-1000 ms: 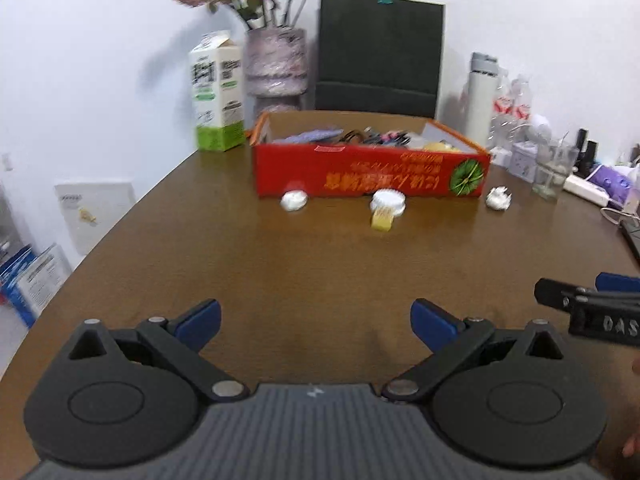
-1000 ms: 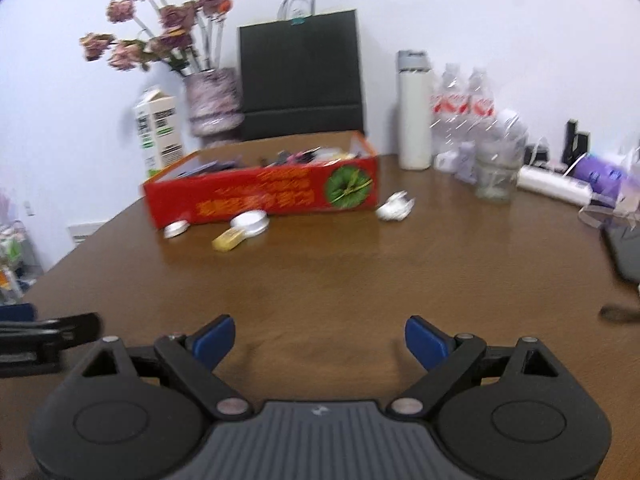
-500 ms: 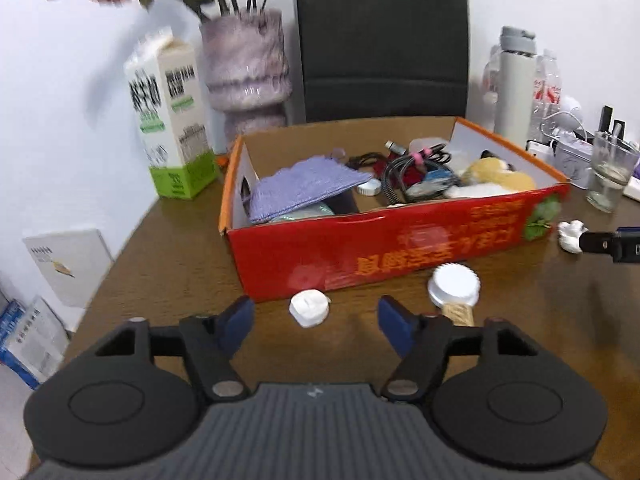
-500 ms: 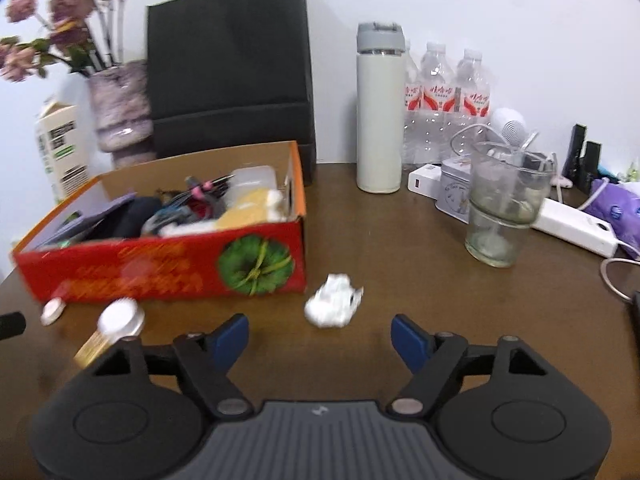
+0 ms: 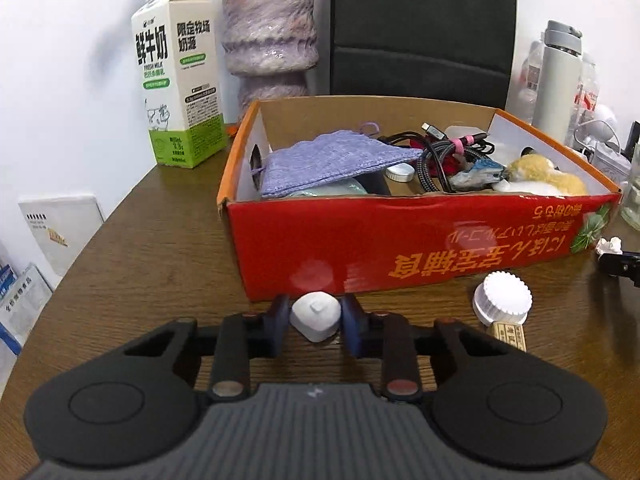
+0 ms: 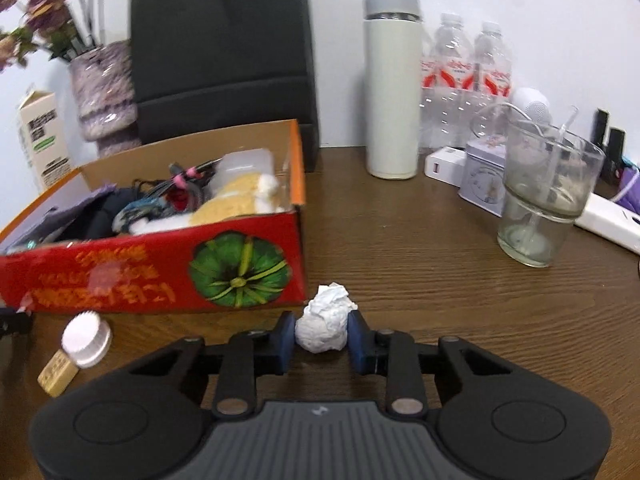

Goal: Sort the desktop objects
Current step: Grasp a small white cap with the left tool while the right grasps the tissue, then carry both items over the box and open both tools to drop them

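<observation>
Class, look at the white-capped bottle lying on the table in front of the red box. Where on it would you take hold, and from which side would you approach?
Grip the ridged white cap, the widest and roundest part, closing the pads across its rim. The bottle lies on its side close to the red box, so come from above on the near side, away from the box wall.

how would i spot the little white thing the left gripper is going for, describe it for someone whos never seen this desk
Find the red cardboard box on the brown table. Just before its front wall, near the left corner, a small white rounded-square cap sits between the left gripper fingers, whose jaws have just been closing. Unlike the ribbed round white lid to the right, it is smooth.
</observation>
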A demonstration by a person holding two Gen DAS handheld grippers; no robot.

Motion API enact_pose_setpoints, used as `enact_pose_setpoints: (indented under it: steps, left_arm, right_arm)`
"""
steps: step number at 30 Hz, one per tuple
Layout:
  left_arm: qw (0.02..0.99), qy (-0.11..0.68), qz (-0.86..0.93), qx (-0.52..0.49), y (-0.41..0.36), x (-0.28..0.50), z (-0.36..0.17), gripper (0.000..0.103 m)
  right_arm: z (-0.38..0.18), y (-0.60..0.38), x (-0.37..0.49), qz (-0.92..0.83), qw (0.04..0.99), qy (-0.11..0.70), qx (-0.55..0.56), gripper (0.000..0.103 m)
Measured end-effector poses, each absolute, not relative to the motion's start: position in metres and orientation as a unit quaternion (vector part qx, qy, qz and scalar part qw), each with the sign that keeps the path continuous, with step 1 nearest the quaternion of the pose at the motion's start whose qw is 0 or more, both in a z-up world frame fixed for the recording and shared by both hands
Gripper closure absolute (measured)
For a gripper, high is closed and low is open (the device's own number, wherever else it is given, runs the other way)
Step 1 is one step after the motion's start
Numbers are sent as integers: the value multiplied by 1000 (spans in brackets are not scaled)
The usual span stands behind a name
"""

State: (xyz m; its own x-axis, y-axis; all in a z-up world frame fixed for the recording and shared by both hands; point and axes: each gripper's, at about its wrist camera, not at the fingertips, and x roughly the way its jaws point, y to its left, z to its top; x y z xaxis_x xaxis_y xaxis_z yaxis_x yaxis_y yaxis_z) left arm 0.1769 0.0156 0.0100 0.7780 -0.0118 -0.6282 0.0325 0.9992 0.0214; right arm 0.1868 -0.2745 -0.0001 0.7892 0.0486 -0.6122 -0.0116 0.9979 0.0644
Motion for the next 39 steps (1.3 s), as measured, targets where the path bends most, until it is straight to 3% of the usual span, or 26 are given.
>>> enact_pose_setpoints:
  steps: [11,19,25,29,32,39]
  left_arm:
    - [946,318,12,65,6,160,9,74]
    - [949,306,26,69,4,145,14,74]
    - [959,279,-6,-41,17,79,36,74]
    - [969,244,-7,-38,4,12,47,74]
    - [961,259,-49,-78,-4,-18,47,74]
    - [964,249,-56,-72,-24,-54,58,74]
  right_arm:
    - [5,-236,157,86,947,308,13,82]
    - [22,-219,133,108,964,241,-10,83]
    - [40,-212,93,100,975,198,-10,83]
    - [43,-211,29,110,977,180,17,83]
    - [43,-216,-9,121,974,183,62,83]
    - [37,-206,-56,133,972,190,42,83]
